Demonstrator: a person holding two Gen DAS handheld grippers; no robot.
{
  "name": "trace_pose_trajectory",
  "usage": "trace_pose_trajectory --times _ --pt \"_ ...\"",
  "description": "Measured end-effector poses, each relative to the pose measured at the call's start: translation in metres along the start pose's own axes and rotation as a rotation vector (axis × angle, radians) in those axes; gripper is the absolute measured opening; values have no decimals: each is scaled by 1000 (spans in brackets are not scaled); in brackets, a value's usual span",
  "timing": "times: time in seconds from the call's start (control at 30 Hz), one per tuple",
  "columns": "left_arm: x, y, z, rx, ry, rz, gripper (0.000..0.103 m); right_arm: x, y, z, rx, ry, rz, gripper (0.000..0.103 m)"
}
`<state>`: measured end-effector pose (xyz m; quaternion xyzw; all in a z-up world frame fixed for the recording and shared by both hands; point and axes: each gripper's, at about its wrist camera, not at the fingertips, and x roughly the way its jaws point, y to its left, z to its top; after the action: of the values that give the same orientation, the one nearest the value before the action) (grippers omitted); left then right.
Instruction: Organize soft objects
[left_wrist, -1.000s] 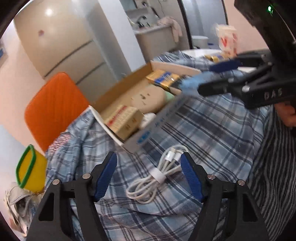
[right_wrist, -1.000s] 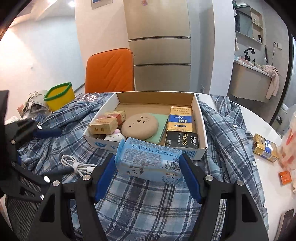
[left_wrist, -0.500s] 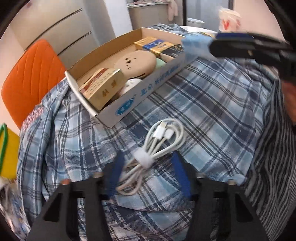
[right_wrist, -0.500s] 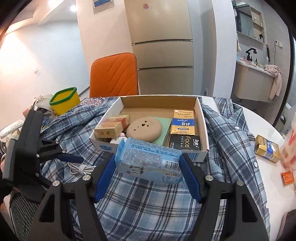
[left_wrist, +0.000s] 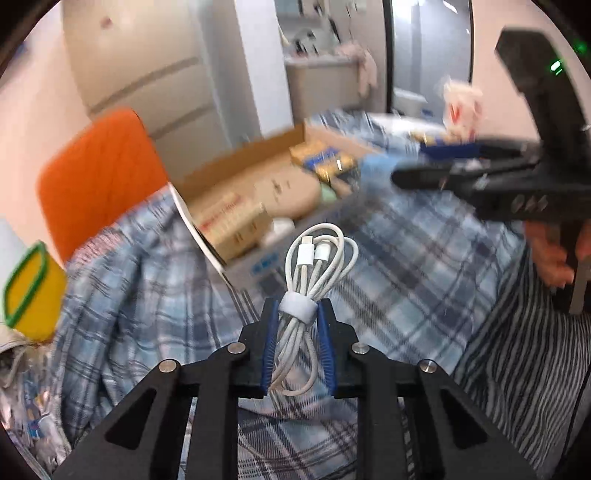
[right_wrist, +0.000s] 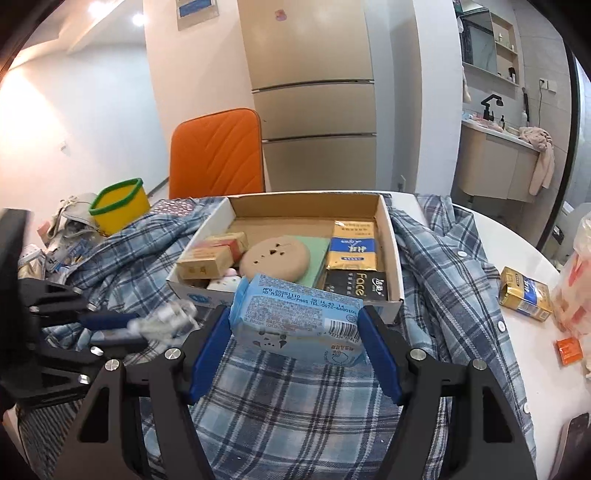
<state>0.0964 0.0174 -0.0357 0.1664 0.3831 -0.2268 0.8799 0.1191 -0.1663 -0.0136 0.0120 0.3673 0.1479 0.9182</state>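
My left gripper (left_wrist: 297, 314) is shut on a coiled white charging cable (left_wrist: 314, 273) and holds it above the blue plaid shirt (left_wrist: 399, 266), just in front of the open cardboard box (left_wrist: 236, 166). In the right wrist view the cable (right_wrist: 166, 317) shows blurred at the left. My right gripper (right_wrist: 293, 325) is shut on a light blue wet-wipes pack (right_wrist: 295, 317), held just before the box's front wall (right_wrist: 199, 295). The box holds tissue packs, small cartons and a round tan pad (right_wrist: 277, 258).
An orange chair (right_wrist: 218, 151) stands behind the table. A yellow container with a green rim (right_wrist: 118, 206) and clutter sit at the left. A gold pack (right_wrist: 524, 293), an orange sachet (right_wrist: 569, 350) and a plastic bag lie on the white table (right_wrist: 517, 243) at the right.
My left gripper has closed on the white cable and lifted it off the shirt. My right gripper has kept the wipes pack in front of the box.
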Motion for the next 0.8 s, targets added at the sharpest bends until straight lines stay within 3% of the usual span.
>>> trace_pose_trajectory --times 0.17,0.33,0.43,0.5,0.8 --pt "-24 -4 11 -68 -164 65 20 -4 -5 1 19 -25 6 72" --pt "-39 -8 22 -146 -299 103 20 -17 -4 3 9 -104 -5 72" --pt "-41 -10 21 -180 -372 189 20 -25 -2 4 -3 -152 -39 72" --pt "-40 -12 19 -207 -400 204 20 -28 -1 5 -20 -175 -86 72" --pt "-34 -8 42 -289 -512 232 20 -47 -5 16 -28 -229 -133 72"
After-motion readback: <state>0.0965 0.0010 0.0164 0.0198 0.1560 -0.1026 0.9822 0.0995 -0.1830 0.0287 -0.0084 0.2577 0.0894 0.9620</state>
